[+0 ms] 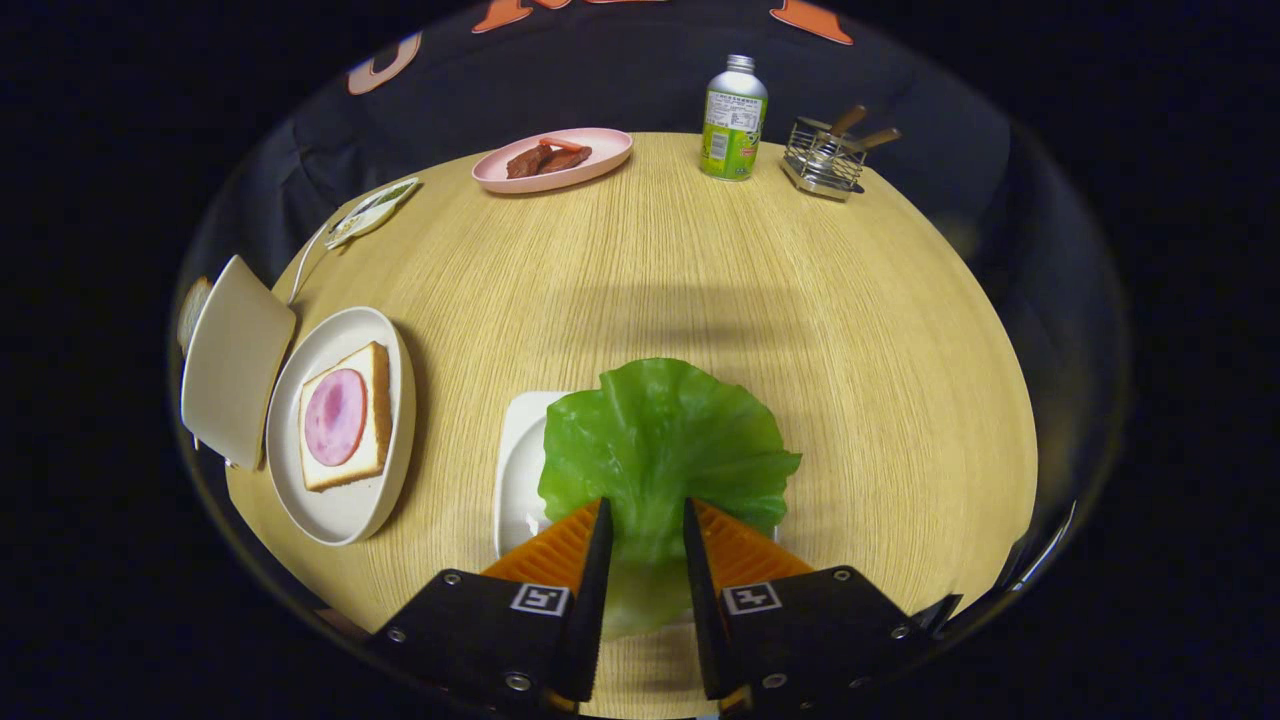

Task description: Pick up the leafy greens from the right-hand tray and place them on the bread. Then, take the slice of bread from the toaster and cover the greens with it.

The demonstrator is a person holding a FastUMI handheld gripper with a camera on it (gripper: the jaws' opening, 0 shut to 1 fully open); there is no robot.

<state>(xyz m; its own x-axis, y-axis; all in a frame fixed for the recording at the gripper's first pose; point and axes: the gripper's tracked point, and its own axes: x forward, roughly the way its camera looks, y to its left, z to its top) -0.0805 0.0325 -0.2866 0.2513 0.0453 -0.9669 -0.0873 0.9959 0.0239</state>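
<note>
Your gripper (645, 520) has its jaws drawn in to a narrow gap with the lettuce leaf (665, 440) running between them; the fingers (598, 560) seem to pinch the leaf's near edge, though you cannot quite confirm that both pads press on it. The leaf spreads ahead of the fingertips and hides most of the small white tray (520, 470) under it, so you see only the tray's left side.

To your far left the toaster (235, 360) sits at the table's edge, with a slice of bread (192, 310) barely peeking out behind it. Just beside the toaster, the white plate (340, 510) holds the bread slice (372, 415) topped with a round of ham (335, 415).

The wooden table (880, 350) lies open between plate and leaf. Far beyond the fingers stand a pink plate (600, 150) of meat, a green bottle (733, 120), and a wire rack (825, 160) near the far rim.
</note>
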